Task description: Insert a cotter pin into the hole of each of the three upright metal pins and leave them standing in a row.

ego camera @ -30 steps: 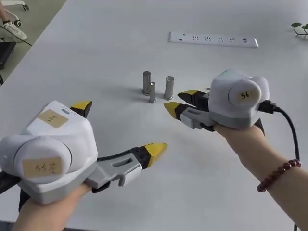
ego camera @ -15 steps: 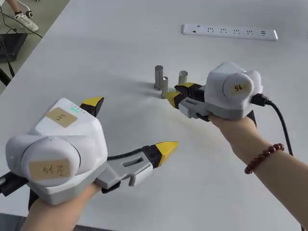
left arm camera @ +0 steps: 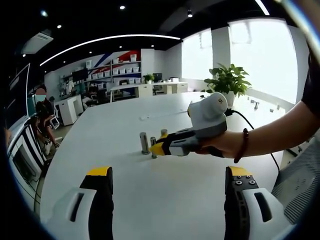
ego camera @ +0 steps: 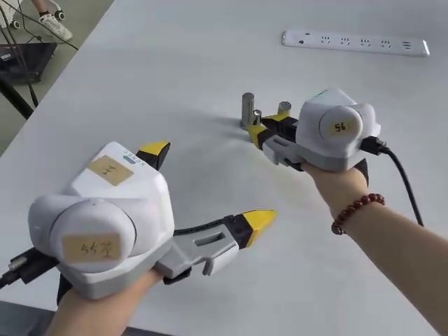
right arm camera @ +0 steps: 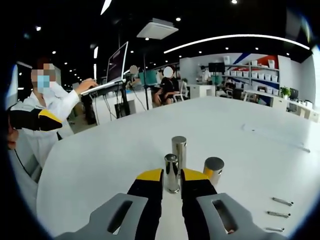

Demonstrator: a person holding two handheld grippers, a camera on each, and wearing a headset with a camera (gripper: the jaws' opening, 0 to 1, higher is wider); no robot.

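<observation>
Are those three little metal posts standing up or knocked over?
Standing. All three metal pins rest on their flat ends on the white table, tops pointing up.

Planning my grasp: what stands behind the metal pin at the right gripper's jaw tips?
A taller metal pin stands just behind it, its lower part partly covered by the front pin.

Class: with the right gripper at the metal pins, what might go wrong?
The right gripper's jaws flank the short pin; the tall pin and third pin stand close, so a nudge may topple them.
The cotter pins lie flat and thin: likely hard to grasp.
</observation>
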